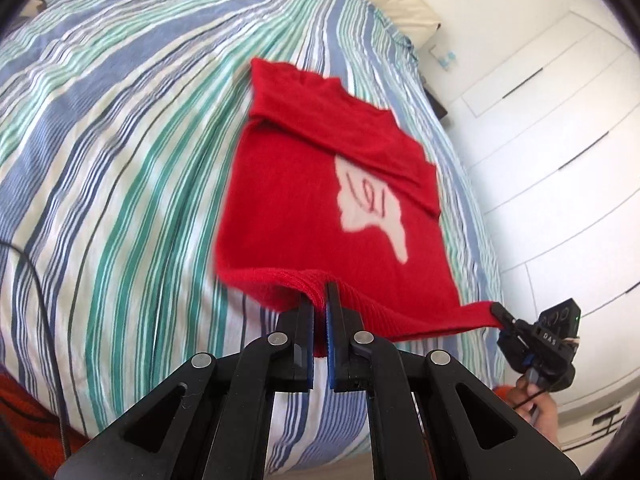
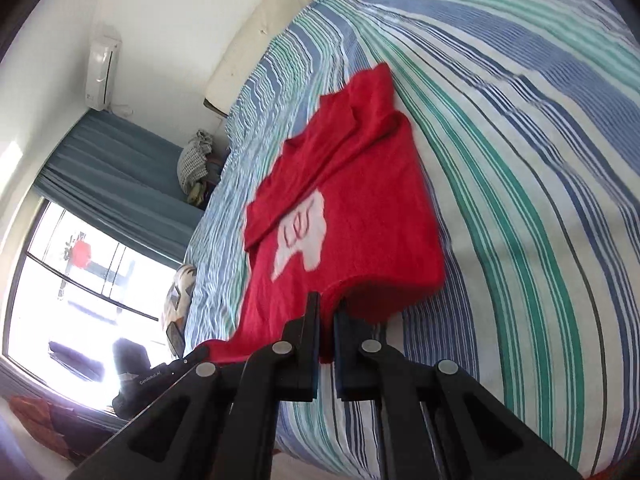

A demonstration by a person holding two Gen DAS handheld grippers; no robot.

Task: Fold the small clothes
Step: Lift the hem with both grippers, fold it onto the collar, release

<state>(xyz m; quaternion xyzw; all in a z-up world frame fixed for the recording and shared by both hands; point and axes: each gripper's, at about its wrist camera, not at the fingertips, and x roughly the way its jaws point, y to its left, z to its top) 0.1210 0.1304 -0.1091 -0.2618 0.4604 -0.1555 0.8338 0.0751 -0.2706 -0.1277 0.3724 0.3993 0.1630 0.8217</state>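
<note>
A small red sweater (image 1: 304,200) with a white patch on its front lies on the striped bed, both sleeves folded across its body. My left gripper (image 1: 321,300) is shut on the ribbed bottom hem and lifts it off the bed. My right gripper (image 2: 327,312) is shut on the same hem at its other corner; it also shows in the left wrist view (image 1: 500,312) at the right, pinching the hem's tip. The sweater shows in the right wrist view (image 2: 360,208) too, its hem raised and curling. The left gripper shows at the lower left of the right wrist view (image 2: 192,354).
The bed (image 1: 120,140) has a blue, green and white striped cover. A black cable (image 1: 44,300) runs over its left side. White wardrobe doors (image 1: 560,140) stand to the right. A window (image 2: 80,280) and blue curtain (image 2: 120,160) are beyond the bed's far side.
</note>
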